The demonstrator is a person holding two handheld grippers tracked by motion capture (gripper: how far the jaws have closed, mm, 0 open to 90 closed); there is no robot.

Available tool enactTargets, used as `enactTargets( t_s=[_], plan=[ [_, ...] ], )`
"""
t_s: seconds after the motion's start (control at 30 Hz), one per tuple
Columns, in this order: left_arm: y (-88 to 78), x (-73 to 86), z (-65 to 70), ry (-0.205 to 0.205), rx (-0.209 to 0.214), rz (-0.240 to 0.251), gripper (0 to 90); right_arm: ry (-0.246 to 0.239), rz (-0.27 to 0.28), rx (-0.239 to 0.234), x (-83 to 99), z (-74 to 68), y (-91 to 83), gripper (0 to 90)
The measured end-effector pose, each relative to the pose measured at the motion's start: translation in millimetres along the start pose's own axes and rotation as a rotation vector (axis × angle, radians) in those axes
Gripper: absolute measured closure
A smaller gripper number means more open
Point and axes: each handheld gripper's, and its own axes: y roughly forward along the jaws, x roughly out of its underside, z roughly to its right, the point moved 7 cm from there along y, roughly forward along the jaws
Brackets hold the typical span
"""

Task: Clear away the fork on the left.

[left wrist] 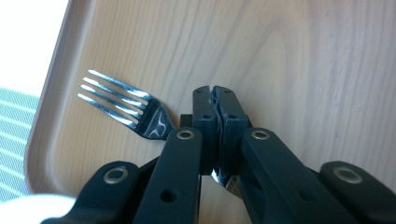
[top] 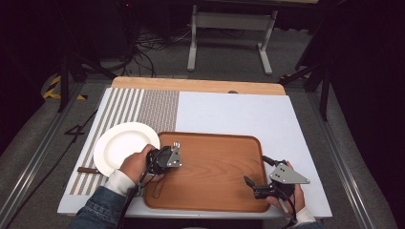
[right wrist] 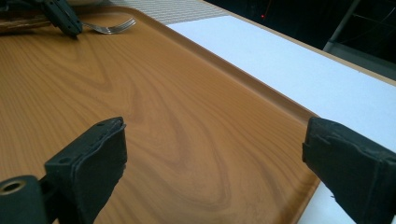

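Fork (left wrist: 128, 109) sits clamped in left tongs (left wrist: 217, 105), tines protruding beyond.

My high view: above near table edge, facing forward and down, whole tray (top: 210, 191) mid-frame. Left gripper view: very close, looking down jaws onto tray's left end, fork (left wrist: 123, 105) left of centre. Right gripper view: low, skimming across tray; same fork (right wrist: 112, 25) upper left. Tray shared by all three.

Count: one fork (left wrist: 126, 109), one white plate (top: 122, 143), one wooden tray (top: 224, 186), one striped placemat (top: 143, 107), one brown-handled utensil (top: 87, 170) beside the plate, two grippers.
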Motion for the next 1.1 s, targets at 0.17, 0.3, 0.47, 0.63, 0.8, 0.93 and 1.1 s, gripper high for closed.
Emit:
enactTargets(
  t_s=[0.17, 0.3, 0.47, 0.63, 0.8, 0.93, 1.1],
  plan=[
    [-3.3, 7.4, -0.6, -0.02, -0.004, -0.003, 88.0, -0.002, -0.002, 0.001, 0.1, -0.1, 0.1, 7.4],
    [-4.8, 10.1, -0.2, -0.025, -0.001, -0.009, 87.8, -0.004, -0.003, 0.001, 0.4, 0.0, 0.3, 7.4],
    [-6.7, 13.1, 1.1, -0.023, -0.012, -0.015, 87.7, -0.006, -0.005, 0.0, 0.9, -0.1, 0.3, 7.4],
    [-9.8, 18.6, 3.3, -0.036, -0.01, -0.013, 87.2, -0.007, -0.004, 0.008, 0.8, 0.7, -0.1, 7.5],
    [-12.6, 23.1, 7.0, -0.048, -0.011, -0.004, 86.6, -0.004, -0.003, 0.01, 0.7, 1.0, -0.4, 7.6],
    [-14.2, 26.6, 9.1, -0.056, -0.023, 0.006, 86.7, -0.012, -0.007, 0.006, 0.7, -0.4, 0.3, 7.6],
    [-16.6, 31.6, 12.3, -0.073, -0.034, 0.019, 86.5, -0.01, -0.008, 0.006, 1.0, -0.3, 0.6, 7.6]
  ],
)
